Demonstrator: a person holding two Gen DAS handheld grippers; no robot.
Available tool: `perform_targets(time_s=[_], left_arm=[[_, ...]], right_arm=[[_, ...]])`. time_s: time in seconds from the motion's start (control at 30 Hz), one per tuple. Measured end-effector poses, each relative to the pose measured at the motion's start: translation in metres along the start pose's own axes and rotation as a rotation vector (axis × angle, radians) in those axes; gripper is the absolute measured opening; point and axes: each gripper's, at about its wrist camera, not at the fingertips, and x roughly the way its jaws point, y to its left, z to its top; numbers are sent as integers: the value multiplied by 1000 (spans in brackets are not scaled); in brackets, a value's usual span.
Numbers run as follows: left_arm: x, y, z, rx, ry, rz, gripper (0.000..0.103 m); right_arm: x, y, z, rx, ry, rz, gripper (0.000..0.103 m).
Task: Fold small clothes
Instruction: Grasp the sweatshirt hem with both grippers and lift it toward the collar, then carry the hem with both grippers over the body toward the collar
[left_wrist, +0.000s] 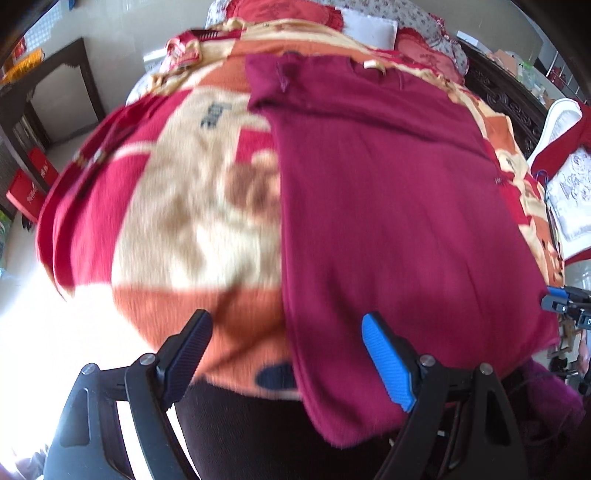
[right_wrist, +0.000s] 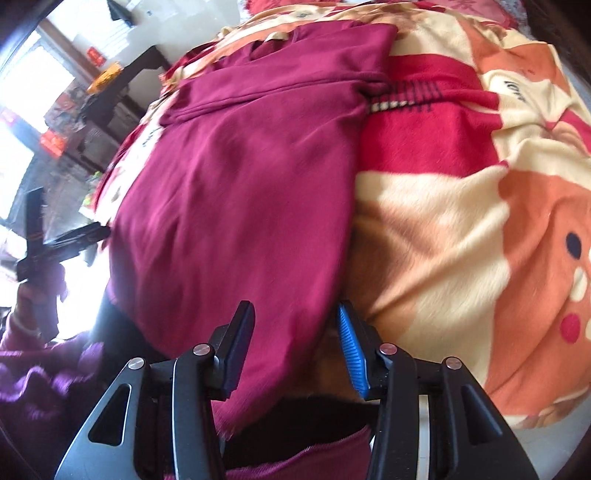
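A maroon knit top (left_wrist: 388, 203) lies flat on a red, orange and cream blanket (left_wrist: 166, 221), neck end far from me and sleeves folded across it. My left gripper (left_wrist: 286, 319) is open wide above the top's near left edge, which runs between its fingers. In the right wrist view the same top (right_wrist: 240, 184) fills the left half of the blanket (right_wrist: 443, 221). My right gripper (right_wrist: 295, 310) is open, with the top's near right corner lying between its fingers and the pads off the cloth. Each view catches the other gripper at its edge: the right gripper (left_wrist: 565, 302), the left gripper (right_wrist: 74, 240).
The blanket covers a bed with red pillows (left_wrist: 277, 11) at the far end. Dark wooden furniture (left_wrist: 62, 92) and red boxes (left_wrist: 29, 192) stand to the left, a white embroidered cloth (left_wrist: 569, 192) to the right. A purple sleeve (right_wrist: 37, 369) holds the left gripper.
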Motion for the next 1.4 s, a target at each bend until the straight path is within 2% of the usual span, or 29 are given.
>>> perform_targets(time_s=[0.13,0.33,0.53,0.77,1.27,1.33,1.4], left_arm=[[0,4,-17,-21,31,-23,87],[5,6,-24,-60,57,-59,86],[1,-6,-31,-19,69,-90,82],[22,-11,-37,-34,147,-110,79],[30,-14,-35,-49,148,-111,79],[30,-15,-36,-47,146,-116,76],[29,-19,-36,-34,153,-161,51]], right_arm=[[6,11,-11,-33,51,30,27],[11,12,-8,-17,61,49,27],[10,13,-9,-14,69,54,27],[15,13,-4,-14,77,66,27],[20,9,-1,12,77,87,24],[19,9,-2,3,73,74,17],[18,11,-2,-28,72,48,0]])
